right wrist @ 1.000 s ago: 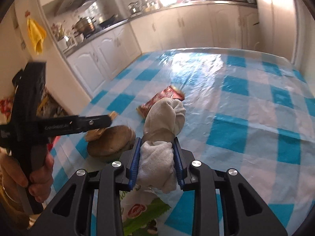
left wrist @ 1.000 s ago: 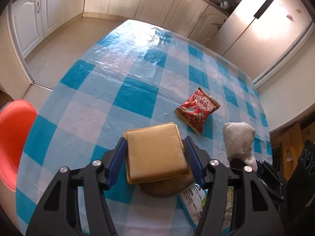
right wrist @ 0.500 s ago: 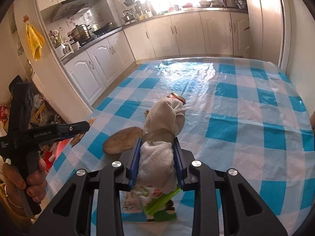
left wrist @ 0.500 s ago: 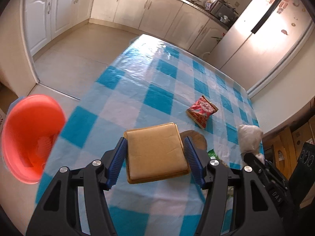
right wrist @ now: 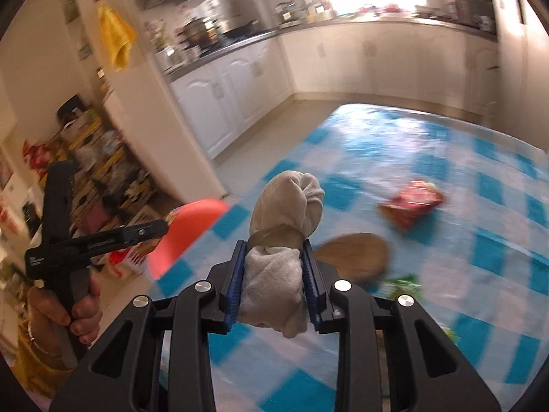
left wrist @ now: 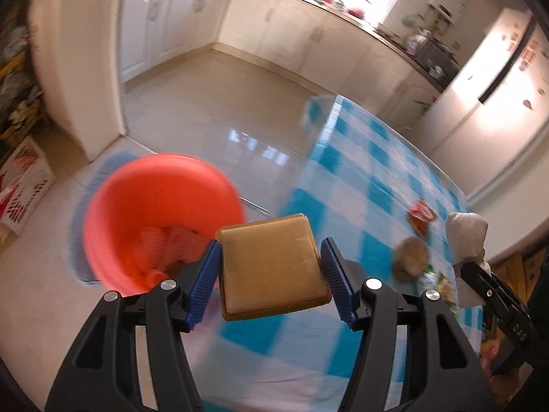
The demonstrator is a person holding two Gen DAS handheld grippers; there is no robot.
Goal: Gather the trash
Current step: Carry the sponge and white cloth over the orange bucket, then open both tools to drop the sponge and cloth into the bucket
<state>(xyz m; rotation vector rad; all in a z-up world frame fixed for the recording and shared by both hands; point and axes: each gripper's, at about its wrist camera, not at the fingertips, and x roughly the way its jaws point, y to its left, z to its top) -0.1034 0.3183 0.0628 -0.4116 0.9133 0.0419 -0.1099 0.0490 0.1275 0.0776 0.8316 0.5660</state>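
Note:
My left gripper (left wrist: 269,267) is shut on a flat tan square packet (left wrist: 271,264) and holds it in the air at the table's left edge, just right of an orange-red bin (left wrist: 158,213) on the floor that has trash inside. My right gripper (right wrist: 272,271) is shut on a white wad of cloth or paper (right wrist: 281,240) above the checked table (right wrist: 446,178). A red snack wrapper (right wrist: 410,202), a brown round piece (right wrist: 353,254) and a green wrapper (right wrist: 401,283) lie on the table. The bin's rim (right wrist: 187,230) also shows in the right wrist view.
A blue mat (left wrist: 103,171) lies under the bin. A white-and-red box (left wrist: 20,185) stands on the floor to the left. A cluttered shelf (right wrist: 89,158) stands by the wall. White kitchen cabinets (left wrist: 274,27) and a fridge (left wrist: 490,82) ring the room.
Both grippers have swung left with their loads. The left gripper with the tan packet now sits beside the bin, which looks much closer. Both views are blurred by motion.

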